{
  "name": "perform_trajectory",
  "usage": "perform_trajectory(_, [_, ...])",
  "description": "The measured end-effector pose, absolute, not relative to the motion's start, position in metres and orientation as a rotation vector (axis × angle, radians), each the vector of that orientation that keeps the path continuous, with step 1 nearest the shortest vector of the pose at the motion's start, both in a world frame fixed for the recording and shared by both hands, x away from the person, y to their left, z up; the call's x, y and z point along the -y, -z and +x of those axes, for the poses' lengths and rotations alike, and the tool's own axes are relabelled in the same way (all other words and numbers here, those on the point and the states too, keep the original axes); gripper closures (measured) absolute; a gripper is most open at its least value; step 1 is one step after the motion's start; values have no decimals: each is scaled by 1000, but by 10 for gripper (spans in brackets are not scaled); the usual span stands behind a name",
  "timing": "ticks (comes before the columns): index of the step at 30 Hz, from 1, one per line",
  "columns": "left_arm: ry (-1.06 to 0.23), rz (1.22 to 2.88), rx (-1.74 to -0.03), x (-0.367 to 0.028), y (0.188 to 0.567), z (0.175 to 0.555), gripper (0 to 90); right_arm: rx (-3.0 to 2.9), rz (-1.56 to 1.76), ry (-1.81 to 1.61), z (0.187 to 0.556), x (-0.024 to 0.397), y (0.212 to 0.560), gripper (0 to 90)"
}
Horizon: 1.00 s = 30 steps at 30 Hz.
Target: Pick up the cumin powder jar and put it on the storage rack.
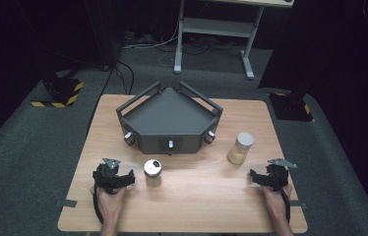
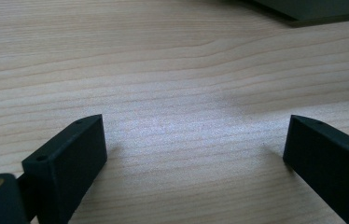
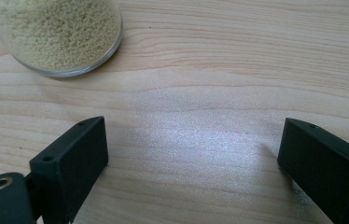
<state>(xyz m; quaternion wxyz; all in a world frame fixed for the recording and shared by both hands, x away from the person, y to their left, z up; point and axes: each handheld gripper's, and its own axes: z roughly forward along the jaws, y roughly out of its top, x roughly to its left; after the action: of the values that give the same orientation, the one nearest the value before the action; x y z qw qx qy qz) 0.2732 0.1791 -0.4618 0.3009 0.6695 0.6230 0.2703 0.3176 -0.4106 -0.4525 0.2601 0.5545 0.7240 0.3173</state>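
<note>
Grain-filled jar stands ahead-left of the right gripper (jaws apart, empty).

A lab or recording studio, staged for tabletop trials. Dark grey carpet across the whole floor, black drapes or panels closing off the upper left and upper right of the frame. Weighted black bases with yellow-and-black hazard tape at left centre and right centre, probably feet of stands. Cables trailing over the carpet toward the top middle, near the white metal legs of a workbench. One small light-wood table alone in the middle, strips of tape at its lower left and lower right edges. A dark angular tray-like fixture with knobs at its far side.
</note>
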Motion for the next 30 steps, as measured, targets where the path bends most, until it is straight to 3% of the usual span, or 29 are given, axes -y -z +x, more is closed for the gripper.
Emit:
perform_trajectory(8, [-702, 1789, -1646, -179, 461, 275, 6, -1961, 1502, -860, 318, 411, 452, 79])
perform_trajectory(30, [-693, 1774, -1560, -191, 454, 247, 5, -1961, 1501, -859, 318, 410, 452, 79])
